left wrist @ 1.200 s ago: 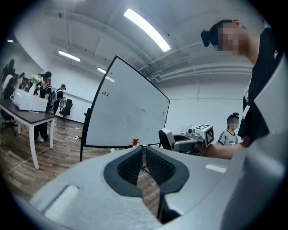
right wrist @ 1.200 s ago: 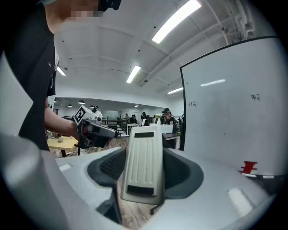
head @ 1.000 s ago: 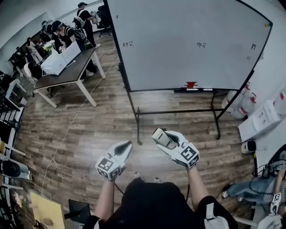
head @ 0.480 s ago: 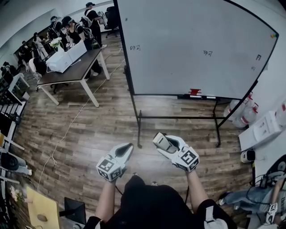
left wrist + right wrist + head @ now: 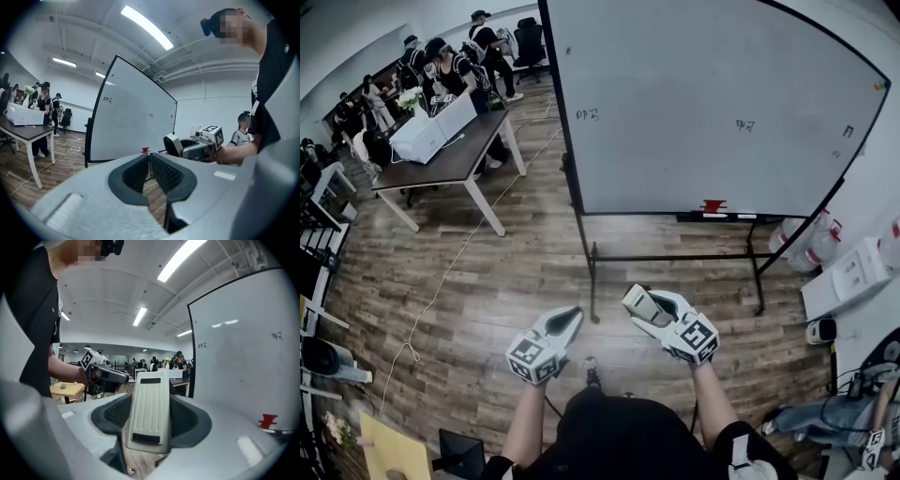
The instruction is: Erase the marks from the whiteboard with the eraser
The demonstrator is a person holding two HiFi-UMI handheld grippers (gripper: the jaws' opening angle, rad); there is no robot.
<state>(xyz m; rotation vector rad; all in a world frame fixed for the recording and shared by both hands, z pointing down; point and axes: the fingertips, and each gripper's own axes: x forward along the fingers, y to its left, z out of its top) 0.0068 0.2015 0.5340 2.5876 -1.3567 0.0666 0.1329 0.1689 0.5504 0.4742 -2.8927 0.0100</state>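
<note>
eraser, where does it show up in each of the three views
Head view: lower centre, the eraser sits in the right gripper.
Left gripper view: right of centre, in that same gripper, in front of the board.
Right gripper view: dead centre, clamped between the jaws.
Shared landmark: the whiteboard, with a small red item at its lower edge.

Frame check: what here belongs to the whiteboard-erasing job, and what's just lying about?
Job: whiteboard; marks on it; eraser, clamped in the right gripper.
Lying about: red object on the board's ledge; table; white box on it; water jugs; left gripper, shut, empty.
</note>
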